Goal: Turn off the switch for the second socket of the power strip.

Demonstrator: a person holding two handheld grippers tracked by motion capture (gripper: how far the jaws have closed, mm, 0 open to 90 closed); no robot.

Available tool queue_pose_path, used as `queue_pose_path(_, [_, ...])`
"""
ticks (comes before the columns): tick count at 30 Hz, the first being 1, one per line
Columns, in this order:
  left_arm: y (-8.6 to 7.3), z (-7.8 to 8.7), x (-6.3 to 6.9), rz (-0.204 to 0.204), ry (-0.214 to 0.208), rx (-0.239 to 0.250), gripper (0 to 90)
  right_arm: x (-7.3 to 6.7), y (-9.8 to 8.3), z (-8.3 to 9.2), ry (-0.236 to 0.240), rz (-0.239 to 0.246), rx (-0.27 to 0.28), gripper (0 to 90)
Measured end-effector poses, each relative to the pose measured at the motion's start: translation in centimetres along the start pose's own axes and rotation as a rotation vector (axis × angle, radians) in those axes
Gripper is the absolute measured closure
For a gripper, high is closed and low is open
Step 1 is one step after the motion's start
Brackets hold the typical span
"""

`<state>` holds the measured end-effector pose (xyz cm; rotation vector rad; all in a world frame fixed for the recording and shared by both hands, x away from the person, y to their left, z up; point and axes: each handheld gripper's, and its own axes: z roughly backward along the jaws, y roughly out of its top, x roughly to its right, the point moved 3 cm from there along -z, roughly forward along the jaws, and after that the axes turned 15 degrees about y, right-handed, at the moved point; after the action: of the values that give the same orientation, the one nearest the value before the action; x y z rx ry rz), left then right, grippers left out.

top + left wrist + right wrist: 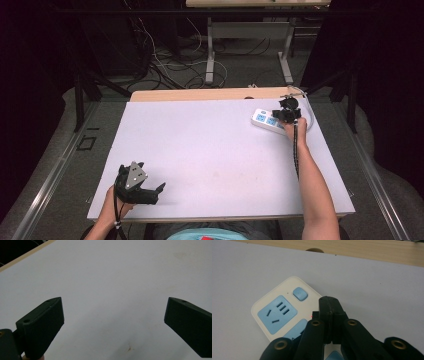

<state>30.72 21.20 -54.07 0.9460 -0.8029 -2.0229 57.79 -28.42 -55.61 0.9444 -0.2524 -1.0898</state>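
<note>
Right tongs pressed together over a power strip at the far right of the surface.

The power strip is white with pale blue sockets and a blue button, and lies flat near the far right corner. The right tongs, jaws closed with nothing between them, hover over or touch its top; I cannot tell which. The left tongs sit near the front left edge, jaws spread wide and empty above bare white surface.

The power strip lies at the table's far right, the left tool at its near left
</note>
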Motion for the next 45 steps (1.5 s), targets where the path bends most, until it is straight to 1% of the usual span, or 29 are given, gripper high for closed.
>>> queue_pose_path(4, [0.00, 0.00, 0.03, -0.001, 0.000, 0.001, 2.3, -0.04, 0.00, 0.00, -0.001, -0.003, -0.001, 90.0])
queue_pose_path(5, [0.01, 0.08, 0.00, -0.003, -0.006, -0.008, 2.3, -0.06, 0.01, -0.02, 0.002, -0.004, -0.003, 90.0])
queue_pose_path(6, [0.00, 0.01, 0.03, 0.001, 0.000, 0.000, 2.3, -0.08, 0.01, -0.02, 0.001, -0.003, -0.003, 90.0])
queue_pose_path(10, [0.00, 0.00, 0.03, -0.001, 0.000, 0.002, 2.3, -0.14, 0.01, -0.03, -0.005, -0.004, -0.003, 90.0])
queue_pose_path(11, [0.01, 0.06, 0.00, -0.004, -0.005, -0.006, 2.3, -0.12, 0.01, -0.02, -0.005, -0.004, -0.004, 90.0])
queue_pose_path(13, [0.00, -0.01, 0.03, 0.000, 0.000, 0.002, 2.3, -0.10, 0.00, -0.02, 0.000, -0.004, -0.002, 90.0])
queue_pose_path(14, [0.00, 0.05, 0.00, -0.002, -0.004, -0.006, 2.3, -0.10, 0.00, -0.02, 0.000, -0.004, -0.002, 90.0])
queue_pose_path(17, [0.00, 0.07, 0.00, -0.003, -0.005, -0.007, 2.3, -0.10, 0.00, -0.02, 0.000, -0.004, -0.001, 90.0])
queue_pose_path(29, [0.00, 0.00, 0.03, -0.001, 0.000, 0.001, 2.3, -0.02, -0.03, -0.02, 0.003, -0.006, 0.003, 90.0])
queue_pose_path(30, [0.00, 0.08, 0.00, -0.004, -0.006, -0.008, 2.4, -0.04, -0.02, -0.02, 0.002, -0.006, 0.003, 90.0])
queue_pose_path(37, [-0.03, 0.07, -0.06, -0.001, -0.007, -0.007, 2.3, -0.28, 0.05, -0.05, -0.016, 0.000, 0.000, 90.0])
queue_pose_path(39, [-0.02, 0.06, -0.05, -0.003, -0.004, -0.007, 2.3, -0.26, 0.05, -0.02, -0.007, -0.002, -0.001, 90.0])
queue_pose_path(40, [-0.02, -0.01, -0.01, 0.000, 0.002, 0.001, 2.3, -0.24, 0.04, 0.00, -0.005, -0.005, 0.000, 90.0])
queue_pose_path(43, [-0.01, 0.03, -0.03, -0.003, 0.001, -0.003, 2.3, -0.35, 0.09, -0.04, -0.019, 0.016, -0.007, 90.0])
queue_pose_path(45, [-0.01, 0.11, -0.05, -0.006, -0.003, -0.009, 2.3, -0.42, 0.10, -0.05, -0.023, 0.016, -0.011, 90.0])
